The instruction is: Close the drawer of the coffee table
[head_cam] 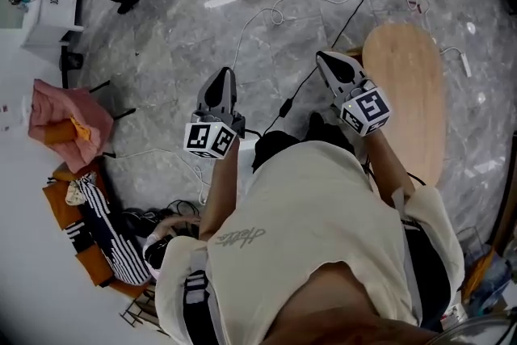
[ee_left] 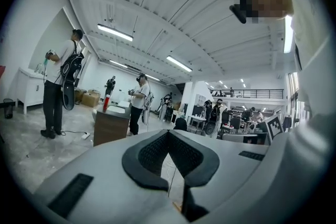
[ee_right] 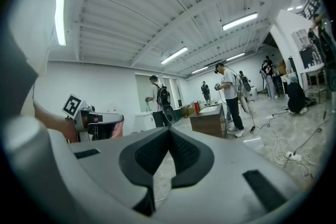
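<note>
jaws of both grippers clenched, empty
left gripper [head_cam: 225, 73] and right gripper [head_cam: 323, 57] hung over the floor [head_cam: 178, 36] beside the oval wooden bench [head_cam: 408, 101], right one nearer.

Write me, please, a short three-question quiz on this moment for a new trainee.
1. True or false: the left gripper is clamped on a drawer handle.
2. In the head view, which lies nearest the right gripper? A) the oval wooden table B) the pink cloth C) the striped cloth
3. Fill in: in their own views, both grippers' jaws are ____, with nothing between them.
Key: 1 false; 2 A; 3 shut.
</note>
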`<state>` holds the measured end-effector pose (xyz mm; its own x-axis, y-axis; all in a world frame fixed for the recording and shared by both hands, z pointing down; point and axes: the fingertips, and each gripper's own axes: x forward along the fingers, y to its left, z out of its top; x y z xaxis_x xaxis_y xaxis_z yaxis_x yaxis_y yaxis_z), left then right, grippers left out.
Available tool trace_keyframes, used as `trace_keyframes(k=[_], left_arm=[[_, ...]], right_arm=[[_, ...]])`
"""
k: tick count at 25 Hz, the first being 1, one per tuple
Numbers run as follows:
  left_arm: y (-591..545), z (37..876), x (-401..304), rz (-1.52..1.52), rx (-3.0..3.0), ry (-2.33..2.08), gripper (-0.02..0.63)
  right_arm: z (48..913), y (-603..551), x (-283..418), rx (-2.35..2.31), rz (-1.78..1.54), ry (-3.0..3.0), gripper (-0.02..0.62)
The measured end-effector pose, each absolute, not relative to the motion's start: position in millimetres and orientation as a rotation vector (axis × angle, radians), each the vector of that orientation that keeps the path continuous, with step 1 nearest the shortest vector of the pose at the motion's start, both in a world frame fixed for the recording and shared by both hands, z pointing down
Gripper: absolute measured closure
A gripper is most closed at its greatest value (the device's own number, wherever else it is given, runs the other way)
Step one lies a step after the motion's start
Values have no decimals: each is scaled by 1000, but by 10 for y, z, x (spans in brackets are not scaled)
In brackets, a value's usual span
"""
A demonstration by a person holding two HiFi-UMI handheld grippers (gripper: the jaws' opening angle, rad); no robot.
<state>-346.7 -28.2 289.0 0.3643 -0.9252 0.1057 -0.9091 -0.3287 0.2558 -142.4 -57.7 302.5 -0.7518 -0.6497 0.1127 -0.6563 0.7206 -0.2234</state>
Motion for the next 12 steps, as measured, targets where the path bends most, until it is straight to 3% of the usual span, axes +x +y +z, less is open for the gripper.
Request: trace_keyframes(k=[12], left_arm=[[-1231, 3152, -4636, -72, 2454, -1354, 601]], right_arm=[[2934, -1290, -2572, 1416, 415, -2730, 601]])
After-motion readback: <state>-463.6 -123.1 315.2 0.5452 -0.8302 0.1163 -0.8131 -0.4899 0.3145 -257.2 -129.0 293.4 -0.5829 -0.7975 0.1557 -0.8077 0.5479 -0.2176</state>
